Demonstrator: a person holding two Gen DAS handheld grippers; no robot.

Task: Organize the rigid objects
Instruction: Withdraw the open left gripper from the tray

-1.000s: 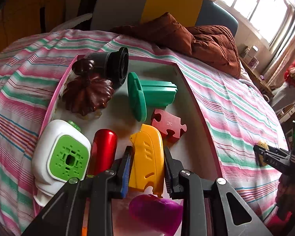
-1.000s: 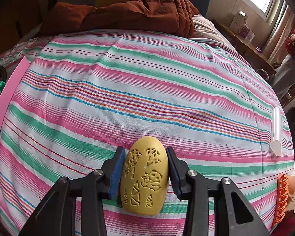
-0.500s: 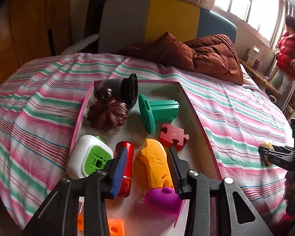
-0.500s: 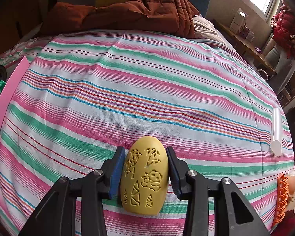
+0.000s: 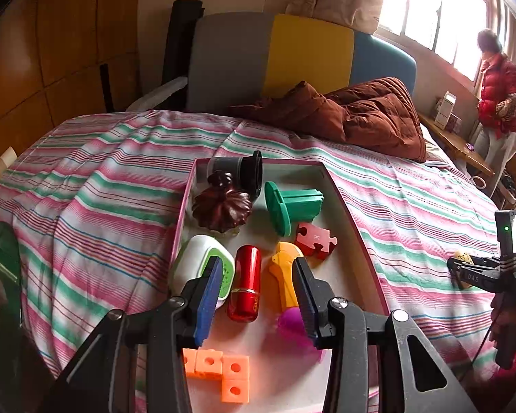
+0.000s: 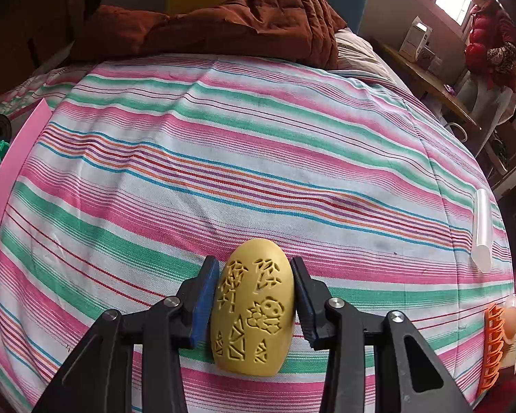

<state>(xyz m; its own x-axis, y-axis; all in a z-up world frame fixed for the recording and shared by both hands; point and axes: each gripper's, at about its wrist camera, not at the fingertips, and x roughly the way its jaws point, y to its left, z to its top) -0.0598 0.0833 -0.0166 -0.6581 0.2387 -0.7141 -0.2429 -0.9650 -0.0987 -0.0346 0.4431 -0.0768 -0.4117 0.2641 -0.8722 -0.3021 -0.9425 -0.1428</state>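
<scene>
I have the yellow egg (image 6: 252, 313) clamped between the fingers of my right hand-held gripper (image 6: 254, 304), over the striped bed (image 6: 258, 158); its shell is cut with angular patterns. My left hand-held gripper (image 5: 258, 297) hangs released, empty, above the pink tray (image 5: 347, 206) of toys.

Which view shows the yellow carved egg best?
The right wrist view: the yellow carved egg fills the centre, clamped in the right gripper. The left wrist view shows only a small yellow sliver at the far right.

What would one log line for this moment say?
left tongs: open above tray | right tongs: gripping yellow egg over bedsheet
</scene>
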